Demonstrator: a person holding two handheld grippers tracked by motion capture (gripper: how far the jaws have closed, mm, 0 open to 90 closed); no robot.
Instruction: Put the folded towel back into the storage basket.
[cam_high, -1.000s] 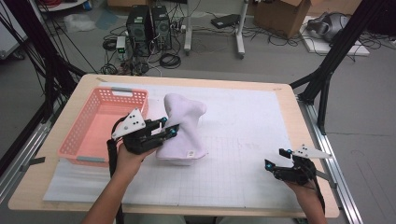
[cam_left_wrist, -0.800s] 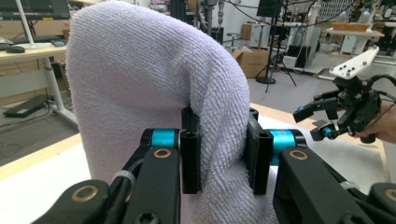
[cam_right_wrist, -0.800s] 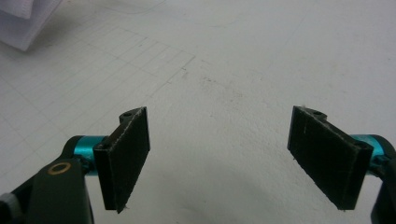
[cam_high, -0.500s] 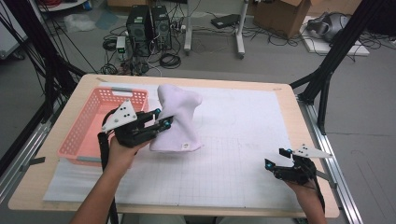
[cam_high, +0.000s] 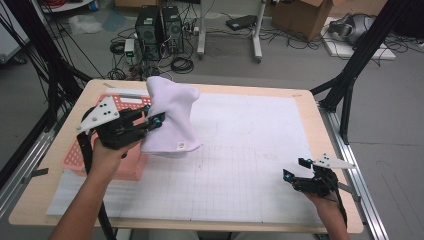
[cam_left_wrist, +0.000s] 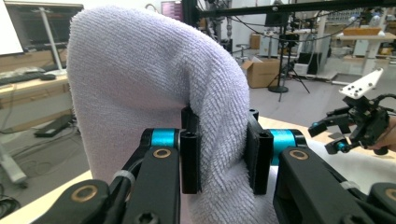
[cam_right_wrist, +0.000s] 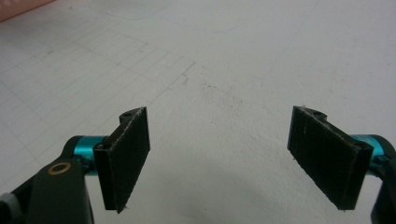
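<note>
From the high view I see my left tool (cam_high: 156, 120) clamped on the towel (cam_high: 170, 117), which hangs bunched and lifted over the left part of the worktop (cam_high: 300, 105), its lower edge just above the white mat (cam_high: 240, 150). The towel's left side overlaps the pink basket (cam_high: 82, 155), which sits near the worktop's left edge, so I have little room on that side. To the right of the towel the mat lies open all the way to my right tool (cam_high: 295, 170), which rests near the front right corner, close to both edges there. Its jaws stand apart with nothing between them. The basket's inside is mostly hidden by my left hand (cam_high: 107, 152) and the towel.

In the left gripper view the towel (cam_left_wrist: 140, 93) is pinched between both pads (cam_left_wrist: 190, 158), a thick fold rising above them and curling over. It blocks most of what lies ahead, so I cannot see the basket or the mat beneath. The right tool (cam_left_wrist: 334, 135) shows far off at the right, jaws parted.

In the right gripper view the right tool (cam_right_wrist: 219, 154) is wide open over bare mat (cam_right_wrist: 210, 56), gridded on the left part. A pink sliver at the top left corner is cut off; I cannot tell for sure what it is.
</note>
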